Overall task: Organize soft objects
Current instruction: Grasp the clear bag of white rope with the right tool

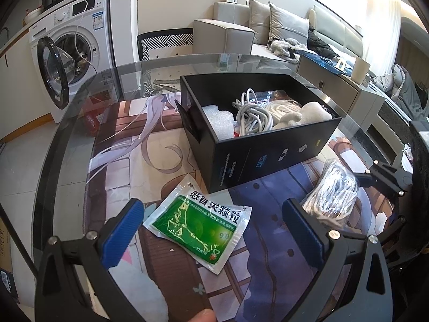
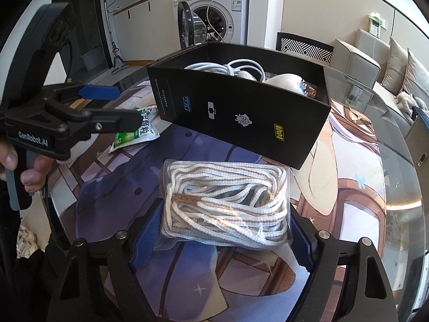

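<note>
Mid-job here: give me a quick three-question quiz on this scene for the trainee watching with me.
1. True or false: the green foil sachet lies inside the black cardboard box.
2. Which gripper has the clear plastic bag of white-and-tan striped cord between its fingers? A) left gripper B) right gripper
3. Fill in: the tangled white cable sits in the ____.

Key
1. False: it lies on the printed table mat, beside the box.
2. B: the bag lies between the right gripper's blue pads.
3. Box, next to a cream plush toy.
</note>
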The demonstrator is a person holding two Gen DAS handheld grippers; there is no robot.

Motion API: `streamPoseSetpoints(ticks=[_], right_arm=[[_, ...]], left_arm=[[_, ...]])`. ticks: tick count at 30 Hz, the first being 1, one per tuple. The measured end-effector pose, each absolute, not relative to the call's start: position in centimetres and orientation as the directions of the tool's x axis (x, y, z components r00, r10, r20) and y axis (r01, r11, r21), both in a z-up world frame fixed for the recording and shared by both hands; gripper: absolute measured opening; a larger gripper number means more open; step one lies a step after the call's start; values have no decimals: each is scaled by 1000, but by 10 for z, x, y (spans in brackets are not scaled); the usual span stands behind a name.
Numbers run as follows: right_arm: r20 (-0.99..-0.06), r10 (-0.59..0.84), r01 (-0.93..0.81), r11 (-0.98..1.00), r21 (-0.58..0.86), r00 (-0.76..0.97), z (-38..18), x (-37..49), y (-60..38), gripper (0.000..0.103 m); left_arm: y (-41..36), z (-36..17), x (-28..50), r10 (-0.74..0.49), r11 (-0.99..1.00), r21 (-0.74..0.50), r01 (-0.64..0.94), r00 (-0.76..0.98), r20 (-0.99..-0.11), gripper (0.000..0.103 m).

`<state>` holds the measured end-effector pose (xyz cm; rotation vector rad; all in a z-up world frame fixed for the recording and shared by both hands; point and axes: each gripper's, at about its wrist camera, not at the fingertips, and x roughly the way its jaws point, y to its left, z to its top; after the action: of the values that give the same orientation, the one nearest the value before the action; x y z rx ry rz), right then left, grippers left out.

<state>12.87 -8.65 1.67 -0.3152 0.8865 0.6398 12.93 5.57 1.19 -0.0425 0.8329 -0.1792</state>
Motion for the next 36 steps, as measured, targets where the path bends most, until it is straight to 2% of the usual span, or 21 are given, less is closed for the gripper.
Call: streamPoseSetpoints(ticks=[5,14,21,29,36], right_arm=[[-779,401,-625,781,15,482,27,127,-98,84],[-777,410,-628,778,23,479,31,129,-100,84],[-783,407,-628,778,27,470,27,132,-100,84],[-783,410,-631,775,29,468,27,134,-100,84],[-783,411,-633,774,29,467,27,134,-100,84]], left_arm=[[52,4,129,-161,984,-71,166,631,-759,103],[61,-16,138,-113,993,-72,95,559,-822,103],[61,-19,138,-117,993,-90,76,577,-808,103],[56,-17,142,-144,989,-108,97,585,-798,101],[42,-16,135,-154,980,-64,186,522,-839,101]])
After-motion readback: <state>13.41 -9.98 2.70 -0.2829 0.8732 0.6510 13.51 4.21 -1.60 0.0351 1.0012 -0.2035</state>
